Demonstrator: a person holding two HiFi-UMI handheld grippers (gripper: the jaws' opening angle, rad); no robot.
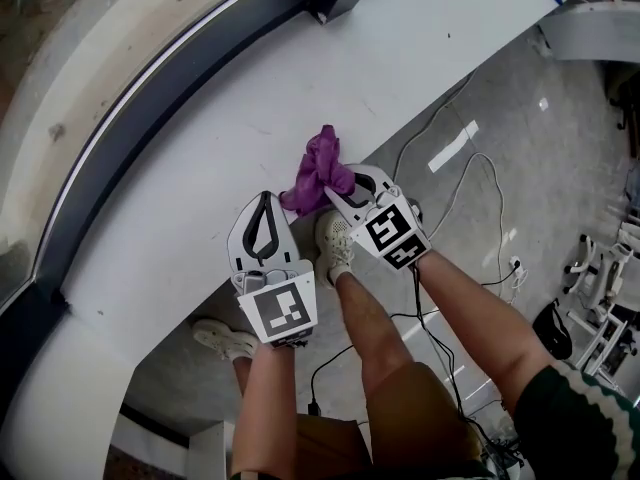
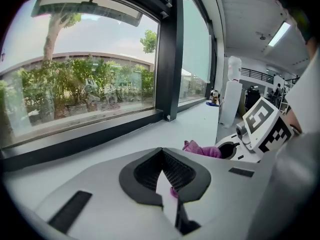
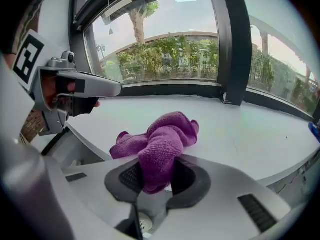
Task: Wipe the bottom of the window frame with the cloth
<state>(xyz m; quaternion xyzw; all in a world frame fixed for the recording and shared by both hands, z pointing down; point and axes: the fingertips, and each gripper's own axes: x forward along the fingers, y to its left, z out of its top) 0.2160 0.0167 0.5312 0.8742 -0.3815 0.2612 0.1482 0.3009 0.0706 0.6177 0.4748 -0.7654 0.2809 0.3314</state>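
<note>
A purple cloth lies bunched near the front edge of the white sill. My right gripper is shut on its near end; in the right gripper view the cloth is pinched between the black pads of that gripper. Just to the left, my left gripper rests over the sill, shut and holding nothing, its tips close beside the cloth. The dark bottom of the window frame curves along the far side of the sill, well away from both grippers.
A dark vertical mullion meets the frame at the sill. Below the sill edge are the person's legs and a shoe. Cables trail over the grey floor, and stands sit at the right.
</note>
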